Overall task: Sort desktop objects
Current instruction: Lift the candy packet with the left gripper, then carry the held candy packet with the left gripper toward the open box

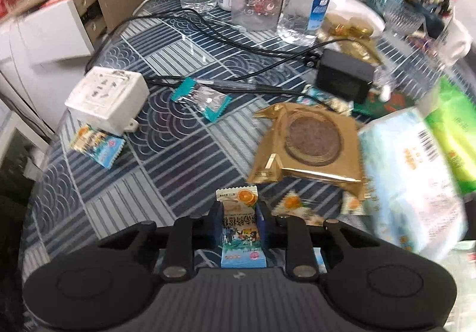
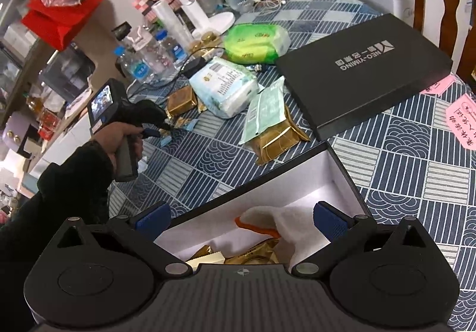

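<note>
The left gripper point(image 1: 240, 217) is clamped on a small candy sachet point(image 1: 241, 228), its blue pads pressing the packet's two long edges. The sachet's long axis runs straight out along the fingers, the orange-slice print at its far end, the pale blue end towards the camera. It is crinkly printed foil, flat with serrated ends. Beyond it on the blue-and-white patterned tablecloth point(image 1: 166, 159) lie a gold foil pouch point(image 1: 309, 144) with a round window, a second orange-print sachet point(image 1: 293, 202) just beside the pouch, a teal-ended clear wrapper point(image 1: 202, 97) and a white socket block point(image 1: 108, 98) resting partly on another sachet.

From the right wrist, the right gripper point(image 2: 241, 220) hangs with its jaws wide apart and nothing between them, directly over an open white-lined box point(image 2: 267, 192) that already holds gold pouches and a white cloth. The left gripper point(image 2: 165, 131) shows at the left, held in a dark-sleeved hand point(image 2: 119, 141), well apart from the box. The box appears to be the sachet's destination, so the coming carry runs from there to the box, which lies nearer the right hand. The matte black lid point(image 2: 363, 70) sits beyond.
</note>
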Tool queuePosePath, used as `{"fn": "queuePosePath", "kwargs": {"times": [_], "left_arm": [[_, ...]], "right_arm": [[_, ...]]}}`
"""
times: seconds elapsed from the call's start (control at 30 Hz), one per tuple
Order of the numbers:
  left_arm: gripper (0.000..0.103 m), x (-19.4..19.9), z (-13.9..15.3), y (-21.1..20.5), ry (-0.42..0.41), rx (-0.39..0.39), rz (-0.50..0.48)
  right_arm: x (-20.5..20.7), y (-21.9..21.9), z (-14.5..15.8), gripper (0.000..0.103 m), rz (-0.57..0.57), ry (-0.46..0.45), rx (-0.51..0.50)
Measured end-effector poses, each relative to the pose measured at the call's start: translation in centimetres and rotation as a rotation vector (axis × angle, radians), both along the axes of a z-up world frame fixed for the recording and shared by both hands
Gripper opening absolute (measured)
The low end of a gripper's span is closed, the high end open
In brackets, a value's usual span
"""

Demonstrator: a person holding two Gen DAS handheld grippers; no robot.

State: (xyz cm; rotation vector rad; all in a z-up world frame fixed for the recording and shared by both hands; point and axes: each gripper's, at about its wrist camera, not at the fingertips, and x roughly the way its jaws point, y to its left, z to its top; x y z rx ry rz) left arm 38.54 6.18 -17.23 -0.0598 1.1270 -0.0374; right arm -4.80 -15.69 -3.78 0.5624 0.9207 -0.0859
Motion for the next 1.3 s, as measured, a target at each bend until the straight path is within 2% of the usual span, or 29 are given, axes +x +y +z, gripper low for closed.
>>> {"fn": "queuePosePath", "kwargs": {"times": [0.17, 0.4, 0.77, 1.3], "left_arm": [[0.027, -2.8, 0.3, 0.5, -0.037, 0.014, -0.019], [0.027, -11.2, 5.2, 2.7, -0.101, 0.016, -0.053], [0.027, -17.4, 8.2, 0.1, -0.153, 0.060, -0.124], [0.027, -29.1, 13.0, -3.0, -0.234, 0.036, -0.226]], "right_arm": [[-0.2, 0.3, 0.4, 0.103, 0.004, -0.004, 0.011], [-1.5, 0.9, 2.2, 0.103, 0.022, -0.038, -0.005], [-4.7, 2.8, 6.8, 0.103, 0.076, -0.119, -0.028], [-10.4, 6.0, 14.6, 0.103, 0.126, -0.277, -0.112]]}}
